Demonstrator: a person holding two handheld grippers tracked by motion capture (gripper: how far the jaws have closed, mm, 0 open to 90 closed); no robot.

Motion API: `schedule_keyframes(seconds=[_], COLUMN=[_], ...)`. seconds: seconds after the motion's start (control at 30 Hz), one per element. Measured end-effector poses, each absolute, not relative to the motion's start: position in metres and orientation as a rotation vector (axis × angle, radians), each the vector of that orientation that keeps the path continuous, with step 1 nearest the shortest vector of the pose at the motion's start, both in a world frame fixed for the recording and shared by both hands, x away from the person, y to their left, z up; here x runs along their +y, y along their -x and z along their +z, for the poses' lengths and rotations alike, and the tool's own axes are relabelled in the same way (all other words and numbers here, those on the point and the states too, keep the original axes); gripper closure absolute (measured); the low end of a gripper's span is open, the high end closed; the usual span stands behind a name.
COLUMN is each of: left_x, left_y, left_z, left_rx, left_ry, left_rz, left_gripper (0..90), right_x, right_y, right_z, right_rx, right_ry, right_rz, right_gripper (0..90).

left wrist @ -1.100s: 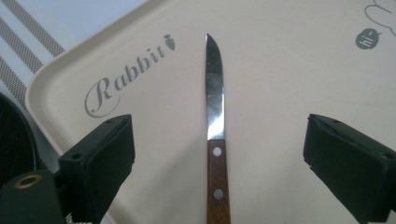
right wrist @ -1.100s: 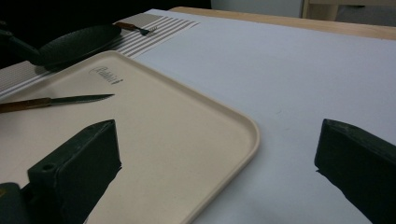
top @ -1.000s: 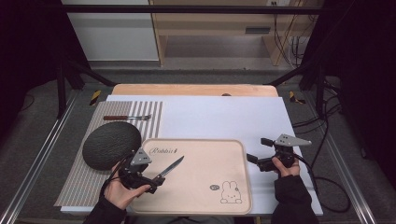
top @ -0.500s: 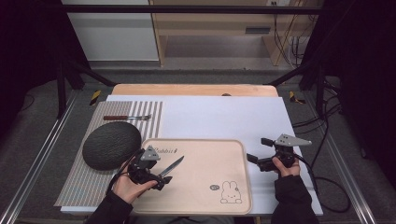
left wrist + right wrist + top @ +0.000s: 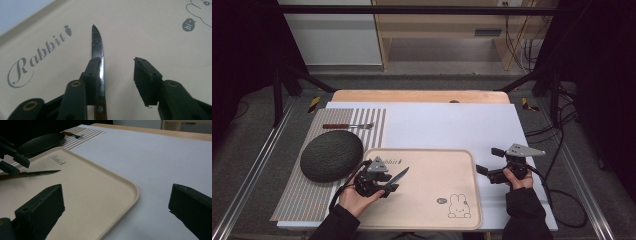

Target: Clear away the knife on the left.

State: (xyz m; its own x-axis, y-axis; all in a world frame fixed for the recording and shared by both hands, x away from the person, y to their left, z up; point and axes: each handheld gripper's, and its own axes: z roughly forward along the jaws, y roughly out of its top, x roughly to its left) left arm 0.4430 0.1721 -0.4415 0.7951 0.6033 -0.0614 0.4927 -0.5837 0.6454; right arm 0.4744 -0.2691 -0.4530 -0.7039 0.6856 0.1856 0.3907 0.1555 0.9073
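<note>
A serrated knife [image 5: 97,47] with a wooden handle lies on the beige "Rabbit" tray [image 5: 432,170], tip pointing away from the person. My left gripper [image 5: 388,184] sits over the tray's left part. In the left gripper view [image 5: 117,61] its jaws stand wide apart, and the blade rests against the inner face of the left one. My right gripper [image 5: 488,160] hovers just off the tray's right edge, over the white sheet. It is open with nothing between its jaws [image 5: 117,186]. The right gripper view shows the knife [image 5: 42,172] flat on the tray [image 5: 100,195].
A dark round plate [image 5: 332,155] sits on a striped placemat [image 5: 302,195] left of the tray. A fork with a brown handle [image 5: 348,126] lies at the mat's far end. The white sheet [image 5: 452,125] stretches behind the tray. Cables trail off the table's right side.
My left gripper has moved right from beside the dark plate onto the tray, bringing the knife along. The right gripper has stayed where it was.
</note>
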Motion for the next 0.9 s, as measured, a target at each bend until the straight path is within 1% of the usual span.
schedule_keyframes(seconds=[0.2, 0.27, 0.47, 0.57, 0.9], left_x=[0.169, 0.169, 0.168, 0.168, 0.167], left_y=[-0.443, -0.443, -0.445, -0.446, -0.447], left_z=[-0.446, -0.447, -0.452, -0.454, -0.458], left_rx=[0.804, 0.805, 0.809, 0.810, 0.802], left_ry=[-2.325, -2.329, -2.342, -2.349, -2.377], left_rz=[0.216, 0.214, 0.199, 0.199, 0.230], left_gripper=[70.9, 77.2, 87.5, 89.7, 89.9], right_x=[-0.269, -0.269, -0.269, -0.269, -0.269], right_y=[-0.474, -0.474, -0.474, -0.475, -0.475], right_z=[-0.453, -0.453, -0.453, -0.453, -0.453], right_rx=[2.166, 2.165, 2.166, 2.166, 2.167], right_ry=[-1.041, -1.040, -1.040, -1.038, -1.038], right_rz=[1.566, 1.567, 1.566, 1.565, 1.564], right_gripper=[0.3, 0.3, 0.3, 0.3, 0.3])
